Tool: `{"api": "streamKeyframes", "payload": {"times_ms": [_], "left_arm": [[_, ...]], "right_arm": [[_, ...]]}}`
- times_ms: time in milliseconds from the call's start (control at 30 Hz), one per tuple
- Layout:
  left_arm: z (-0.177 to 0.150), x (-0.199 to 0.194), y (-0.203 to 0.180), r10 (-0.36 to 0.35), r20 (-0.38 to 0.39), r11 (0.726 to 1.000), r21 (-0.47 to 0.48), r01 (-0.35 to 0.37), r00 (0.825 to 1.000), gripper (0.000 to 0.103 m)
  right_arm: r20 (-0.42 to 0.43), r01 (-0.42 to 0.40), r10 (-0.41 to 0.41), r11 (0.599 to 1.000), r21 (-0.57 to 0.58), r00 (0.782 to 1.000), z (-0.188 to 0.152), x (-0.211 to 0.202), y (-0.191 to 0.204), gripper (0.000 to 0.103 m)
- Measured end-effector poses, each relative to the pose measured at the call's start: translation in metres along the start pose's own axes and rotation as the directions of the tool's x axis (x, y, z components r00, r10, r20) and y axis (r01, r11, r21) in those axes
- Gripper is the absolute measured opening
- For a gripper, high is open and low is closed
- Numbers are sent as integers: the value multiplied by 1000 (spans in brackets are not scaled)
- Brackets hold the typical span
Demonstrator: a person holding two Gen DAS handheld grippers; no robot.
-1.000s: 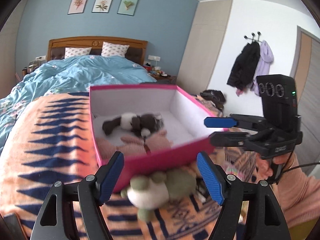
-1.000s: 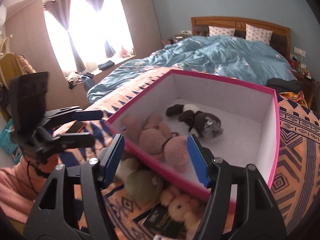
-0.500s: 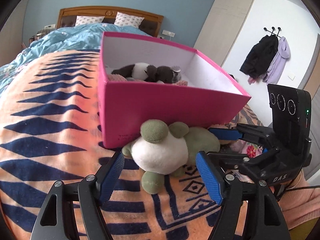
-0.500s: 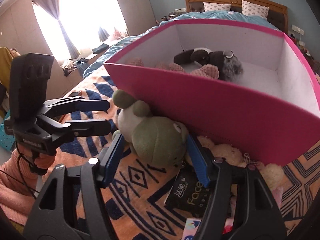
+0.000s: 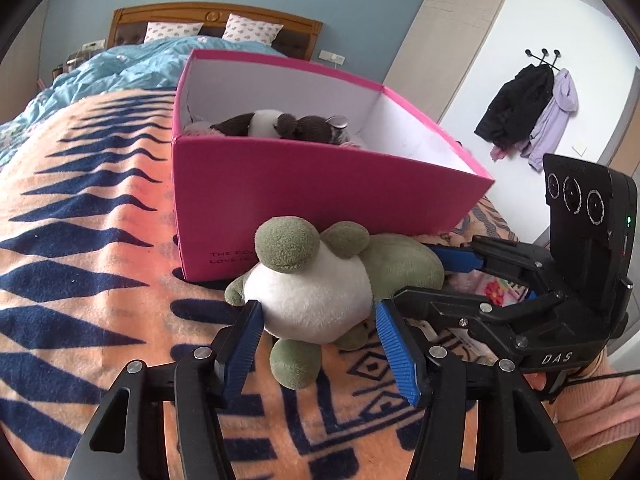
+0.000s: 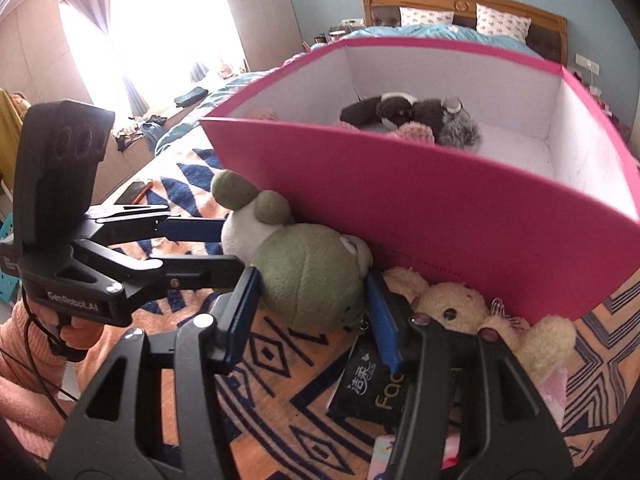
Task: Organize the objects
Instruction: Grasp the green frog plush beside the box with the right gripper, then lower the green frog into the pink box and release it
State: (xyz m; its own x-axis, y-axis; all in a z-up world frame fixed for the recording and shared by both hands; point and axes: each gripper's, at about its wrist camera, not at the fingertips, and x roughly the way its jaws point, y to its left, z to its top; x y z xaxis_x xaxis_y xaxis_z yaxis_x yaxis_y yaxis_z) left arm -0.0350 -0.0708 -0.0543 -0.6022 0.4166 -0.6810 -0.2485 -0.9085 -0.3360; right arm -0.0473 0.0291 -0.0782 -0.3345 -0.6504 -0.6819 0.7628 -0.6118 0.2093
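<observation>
The green and white plush toy (image 5: 316, 284) is lain on the patterned blanket (image 5: 88, 264), against the near wall of the pink box (image 5: 320, 196). Its white belly is clamped between the blue pads of the left tool (image 5: 318, 340), whose jaws have just been closing. To the right, its green head (image 6: 308, 276) is squeezed by the right tool (image 6: 312, 316), also just narrowed. Right of that tool a cream plush (image 6: 452, 304) is seen.
</observation>
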Motion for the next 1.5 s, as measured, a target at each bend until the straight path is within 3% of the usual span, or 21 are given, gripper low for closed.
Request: {"api": "streamKeyframes", "payload": {"times_ms": [333,533,800,933,1100,1500], "left_arm": [[1,-50,-27,-29,99,999,47,25,995,59],[25,-79,-46,-29,193,994,107,8,981,60],[71,-91,-52,-4,278,990,137,-35,961,61],[92,-85,-43,20,290,993,109,-54,957,61],[114,-76,-21,9,284,998,53,-25,959,61],[120,-32,9,59,200,998,-19,-56,978,61]], "right_arm": [[66,-28,32,998,-61,997,4,-44,19,55],[143,-26,39,995,-93,989,24,-77,28,55],[236,-1,34,990,-139,971,67,-100,28,55],[249,4,33,989,-147,968,90,-93,22,55],[248,-6,41,990,-139,968,114,-79,8,55],[177,-33,51,994,-101,983,125,-36,-17,55]]}}
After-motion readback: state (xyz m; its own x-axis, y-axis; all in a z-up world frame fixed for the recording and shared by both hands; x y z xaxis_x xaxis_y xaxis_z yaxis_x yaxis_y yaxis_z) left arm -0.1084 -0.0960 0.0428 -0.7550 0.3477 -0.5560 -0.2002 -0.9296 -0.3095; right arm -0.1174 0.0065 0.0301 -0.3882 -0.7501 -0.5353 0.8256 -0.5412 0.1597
